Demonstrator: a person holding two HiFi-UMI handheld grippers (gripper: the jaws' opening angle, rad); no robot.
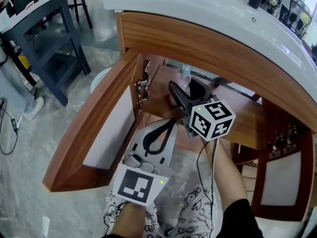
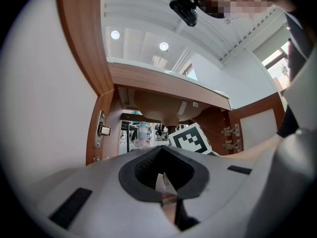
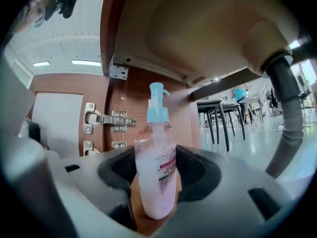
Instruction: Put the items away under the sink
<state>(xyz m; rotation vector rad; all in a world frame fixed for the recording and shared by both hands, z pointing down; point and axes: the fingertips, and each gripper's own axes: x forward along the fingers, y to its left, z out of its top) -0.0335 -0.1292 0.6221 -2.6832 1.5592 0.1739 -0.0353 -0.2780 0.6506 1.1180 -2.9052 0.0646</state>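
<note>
Pink soap in a clear plastic pump bottle with blue top [image 3: 154,182] stands upright under the sink [image 3: 198,33] between the right gripper's [image 3: 161,152] parted jaws, apparently delivered; left gripper [image 1: 173,123] closed, empty; other items unseen

A pink pump bottle [image 3: 157,152] stood upright on the cabinet floor [image 3: 140,218] between the right tongs' [image 3: 156,181] parted jaws. Hinges [image 3: 106,119] showed behind it.

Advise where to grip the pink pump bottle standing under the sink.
Take the pump bottle by its straight-sided body, about mid-height, below the thin pump neck. Come in level from the open cabinet front: it stands upright, and the sink basin overhead blocks a top-down reach. The right gripper straddles it that way, jaws open.
</note>
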